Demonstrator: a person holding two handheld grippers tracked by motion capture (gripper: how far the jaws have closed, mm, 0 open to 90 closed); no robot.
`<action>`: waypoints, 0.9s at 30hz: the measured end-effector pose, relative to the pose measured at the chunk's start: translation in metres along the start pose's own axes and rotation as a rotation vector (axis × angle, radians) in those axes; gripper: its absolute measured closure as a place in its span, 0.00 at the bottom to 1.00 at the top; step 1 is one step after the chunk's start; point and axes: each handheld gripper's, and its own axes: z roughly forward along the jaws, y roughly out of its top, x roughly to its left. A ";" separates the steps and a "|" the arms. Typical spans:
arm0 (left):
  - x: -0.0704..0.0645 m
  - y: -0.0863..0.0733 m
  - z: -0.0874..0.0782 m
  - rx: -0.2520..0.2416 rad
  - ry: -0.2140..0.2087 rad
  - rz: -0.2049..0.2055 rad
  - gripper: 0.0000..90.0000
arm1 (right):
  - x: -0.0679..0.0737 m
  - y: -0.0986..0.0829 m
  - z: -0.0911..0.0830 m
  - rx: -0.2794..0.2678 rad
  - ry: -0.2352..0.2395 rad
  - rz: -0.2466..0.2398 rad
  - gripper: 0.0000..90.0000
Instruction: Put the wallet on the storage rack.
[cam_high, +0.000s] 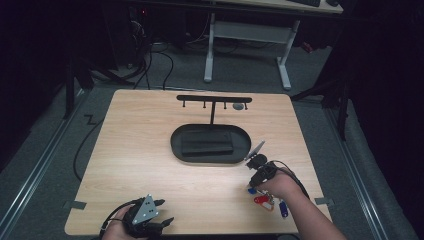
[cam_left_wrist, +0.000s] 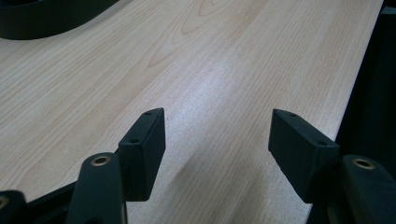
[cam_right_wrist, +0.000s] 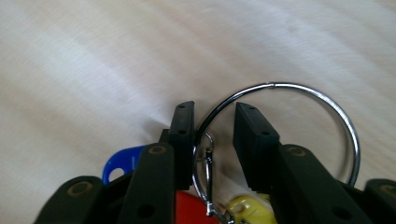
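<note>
A large metal key ring (cam_right_wrist: 327, 100) lies on the wooden table (cam_high: 150, 165) with blue (cam_right_wrist: 119, 163), red (cam_right_wrist: 189, 207) and yellow (cam_right_wrist: 250, 207) tags on it. My right gripper (cam_right_wrist: 214, 112) is open and points down at it, its two jaws standing on either side of the ring's wire with a gap left between them. In the high view the tags (cam_high: 263, 201) lie under the person's right hand, near the table's front right. My left gripper (cam_high: 165, 211) rests at the front left edge, open (cam_left_wrist: 217, 114) and empty over bare wood.
A black oval tray (cam_high: 175, 142) holding a flat black block (cam_high: 207, 142) sits mid-table. Behind it stands a black T-shaped hook rack (cam_high: 213, 98), with a small grey round thing (cam_high: 238, 106) near its right end. The tray's rim (cam_left_wrist: 42, 23) is in the left gripper view.
</note>
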 end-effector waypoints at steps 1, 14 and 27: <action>0.000 0.000 0.000 0.002 0.000 0.002 0.41 | 0.005 -0.002 0.000 0.009 0.008 -0.029 0.78; -0.002 -0.001 -0.002 0.010 0.003 0.012 0.41 | 0.024 0.002 0.002 0.040 -0.023 -0.039 0.69; -0.002 -0.001 -0.002 0.008 0.005 0.016 0.41 | 0.030 0.002 0.001 0.067 -0.011 -0.118 0.94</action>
